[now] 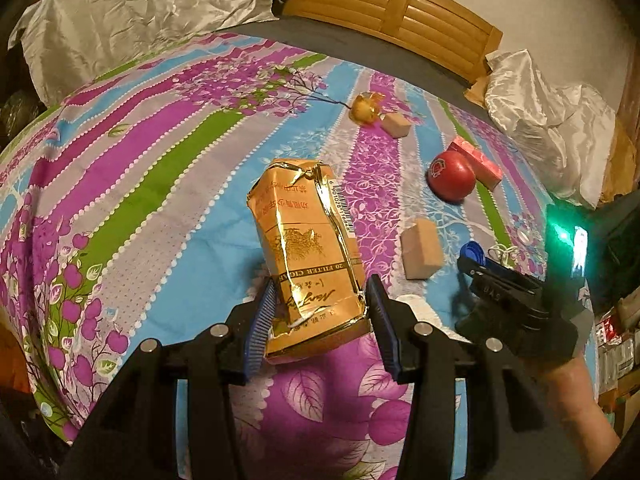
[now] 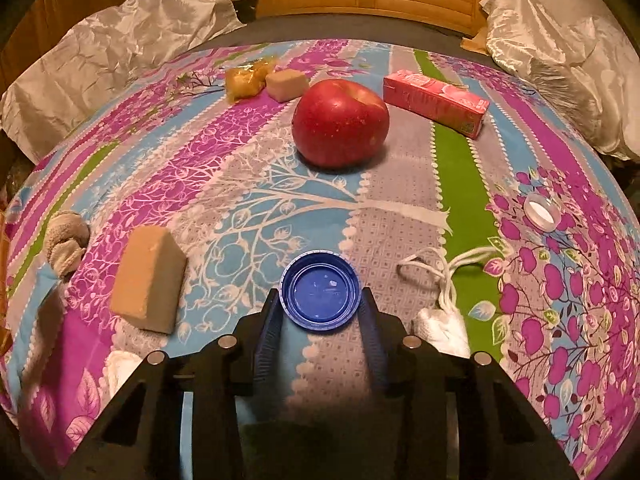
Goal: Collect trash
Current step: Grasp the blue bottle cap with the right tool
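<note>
In the left wrist view my left gripper [image 1: 322,284] is shut on a crumpled gold cigarette pack [image 1: 308,240], held upright above the patterned bedspread [image 1: 160,168]. A blue bottle cap [image 2: 320,294] lies hollow side up on the bedspread [image 2: 248,168]. My right gripper [image 2: 320,298] has a pad against each side of its rim. The left wrist view shows the right gripper [image 1: 476,258] low at the right, the blue cap [image 1: 472,249] at its tip. A yellow crumpled wrapper [image 2: 244,78] lies at the far side.
A red apple [image 2: 340,122] and a pink carton [image 2: 436,102] lie beyond the cap. One tan block [image 2: 148,280] sits at its left, another [image 2: 286,84] by the wrapper. A white cord [image 2: 444,276], a small clear lid [image 2: 540,210] and a knotted cloth [image 2: 66,244] lie around.
</note>
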Tool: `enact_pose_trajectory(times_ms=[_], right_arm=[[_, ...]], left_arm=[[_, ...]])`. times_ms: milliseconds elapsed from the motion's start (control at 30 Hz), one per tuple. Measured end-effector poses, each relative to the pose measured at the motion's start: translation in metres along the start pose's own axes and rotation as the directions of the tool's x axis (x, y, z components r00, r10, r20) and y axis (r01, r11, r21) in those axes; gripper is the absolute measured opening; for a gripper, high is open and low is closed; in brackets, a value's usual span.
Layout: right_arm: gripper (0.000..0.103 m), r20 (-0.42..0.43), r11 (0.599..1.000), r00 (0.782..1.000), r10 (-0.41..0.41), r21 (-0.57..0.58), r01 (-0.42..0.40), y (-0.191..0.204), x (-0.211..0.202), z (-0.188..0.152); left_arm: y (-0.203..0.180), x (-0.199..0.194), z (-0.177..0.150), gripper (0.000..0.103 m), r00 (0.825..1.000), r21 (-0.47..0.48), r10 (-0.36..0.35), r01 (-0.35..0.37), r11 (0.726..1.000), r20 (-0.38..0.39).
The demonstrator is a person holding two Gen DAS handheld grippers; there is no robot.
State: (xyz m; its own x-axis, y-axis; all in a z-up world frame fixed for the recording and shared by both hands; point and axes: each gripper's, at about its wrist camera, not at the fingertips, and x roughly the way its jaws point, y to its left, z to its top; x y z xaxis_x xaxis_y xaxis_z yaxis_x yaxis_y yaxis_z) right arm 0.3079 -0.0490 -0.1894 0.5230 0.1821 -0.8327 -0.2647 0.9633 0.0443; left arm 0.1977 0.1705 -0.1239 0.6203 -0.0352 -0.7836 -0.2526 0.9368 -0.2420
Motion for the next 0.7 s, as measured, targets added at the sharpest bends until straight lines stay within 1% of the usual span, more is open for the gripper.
enact_pose_trajectory(times_ms=[67,100,167,367,500,633,700], right_arm=[[0.041,0.006,0.999,0.999,0.045,0.005,-0.045,0.001,-0.009,-0.005],[0.040,0.012,0.999,0.999,0.053,-0.002,-0.053,0.005,-0.016,-0.008],[0.040,0.034,0.994,0.993,0.111,-0.011,-0.110,0.009,-0.034,-0.014],[0.040,0.104,0.980,0.975,0.196,-0.006,-0.197,0.012,-0.094,-0.029],[0.040,0.153,0.975,0.963,0.221,0.001,-0.223,0.012,-0.139,-0.041],[0.040,0.193,0.973,0.956,0.223,0.007,-0.229,0.006,-0.177,-0.054],[0.040,0.209,0.975,0.953,0.217,0.006,-0.223,0.002,-0.193,-0.060]], left_arm=[[-0.002,-0.001,-0.001,0.045,1.000,0.016,0.010,-0.010,1.000,0.004],[-0.003,-0.002,-0.001,0.045,1.000,0.021,0.011,-0.012,1.000,0.006],[-0.006,-0.004,-0.002,0.045,1.000,0.034,0.012,-0.013,0.999,0.012],[-0.026,-0.012,-0.006,0.045,1.000,0.078,-0.006,0.005,0.997,0.020],[-0.046,-0.020,-0.010,0.045,0.999,0.135,-0.019,0.014,0.991,0.034],[-0.067,-0.030,-0.016,0.045,0.998,0.178,-0.049,0.040,0.983,0.045],[-0.082,-0.036,-0.018,0.045,0.997,0.220,-0.053,0.042,0.975,0.048]])
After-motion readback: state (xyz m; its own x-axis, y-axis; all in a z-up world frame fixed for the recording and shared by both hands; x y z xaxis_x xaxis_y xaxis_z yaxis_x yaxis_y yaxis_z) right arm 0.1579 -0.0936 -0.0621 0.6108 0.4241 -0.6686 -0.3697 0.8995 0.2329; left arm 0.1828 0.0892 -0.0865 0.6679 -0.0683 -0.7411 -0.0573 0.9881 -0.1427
